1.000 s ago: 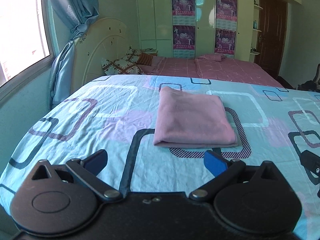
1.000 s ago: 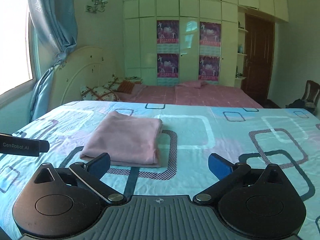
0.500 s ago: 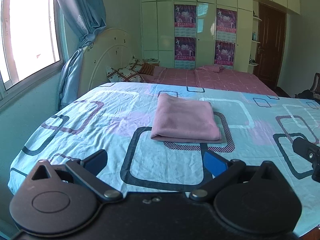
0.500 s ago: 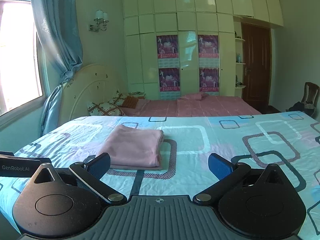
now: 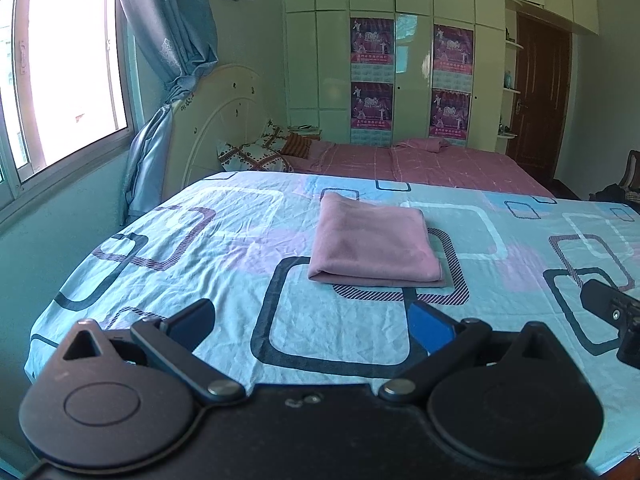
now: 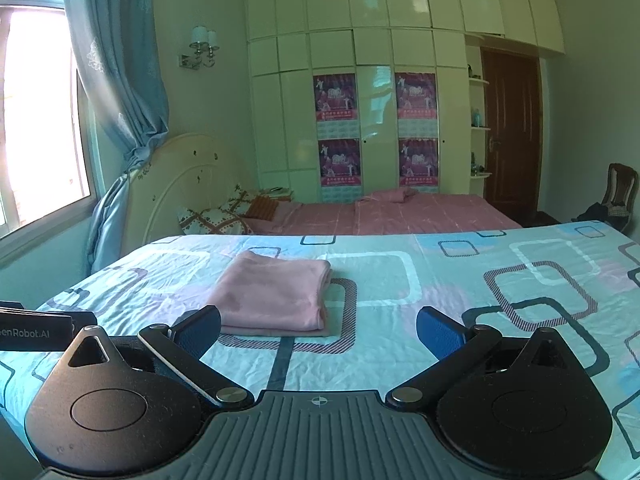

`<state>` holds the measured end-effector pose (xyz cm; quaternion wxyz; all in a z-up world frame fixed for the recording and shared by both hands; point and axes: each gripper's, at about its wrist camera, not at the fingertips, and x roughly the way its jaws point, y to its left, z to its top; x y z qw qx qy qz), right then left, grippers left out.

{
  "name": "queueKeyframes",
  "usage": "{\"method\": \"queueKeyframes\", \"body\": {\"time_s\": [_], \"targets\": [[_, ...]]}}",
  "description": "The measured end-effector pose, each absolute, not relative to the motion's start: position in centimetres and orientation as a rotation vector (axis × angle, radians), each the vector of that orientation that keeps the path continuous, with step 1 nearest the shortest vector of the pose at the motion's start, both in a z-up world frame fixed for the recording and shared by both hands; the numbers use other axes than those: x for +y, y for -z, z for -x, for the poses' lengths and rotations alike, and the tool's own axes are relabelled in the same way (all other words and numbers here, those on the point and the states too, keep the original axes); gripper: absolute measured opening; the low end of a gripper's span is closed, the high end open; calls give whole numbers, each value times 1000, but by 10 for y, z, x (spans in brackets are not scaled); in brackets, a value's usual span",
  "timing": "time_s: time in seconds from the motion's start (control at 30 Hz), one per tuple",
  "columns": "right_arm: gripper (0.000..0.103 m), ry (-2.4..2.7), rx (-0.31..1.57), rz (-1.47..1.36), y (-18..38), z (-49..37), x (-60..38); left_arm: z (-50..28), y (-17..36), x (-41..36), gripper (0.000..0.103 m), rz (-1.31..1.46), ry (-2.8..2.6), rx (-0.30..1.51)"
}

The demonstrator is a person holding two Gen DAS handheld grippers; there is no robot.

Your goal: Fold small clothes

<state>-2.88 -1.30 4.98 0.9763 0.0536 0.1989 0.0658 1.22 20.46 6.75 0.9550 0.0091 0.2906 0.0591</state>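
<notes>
Pink cloth (image 5: pixel 374 246) folded flat on sheet (image 5: pixel 224 240) — both grippers wide, empty.

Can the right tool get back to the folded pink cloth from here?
Probably yes: the right tool is open, and the folded pink cloth lies ahead-left on the bedsheet with nothing between them.

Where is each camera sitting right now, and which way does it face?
Left wrist: on the left claw, open, above the sheet's near edge, facing the folded cloth and wardrobe; the right claw shows at right.
Right wrist: on the right claw, open, facing likewise, cloth ahead-left; the left claw shows at left.
Shared: cloth, sheet, wardrobe.
</notes>
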Motion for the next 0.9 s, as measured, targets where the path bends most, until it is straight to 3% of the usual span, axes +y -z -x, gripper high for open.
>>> {"method": "queueKeyframes", "body": {"time_s": [0.9], "targets": [[103, -146, 399, -98, -53, 31, -9, -7, -70, 208, 102, -24, -131, 581]]}}
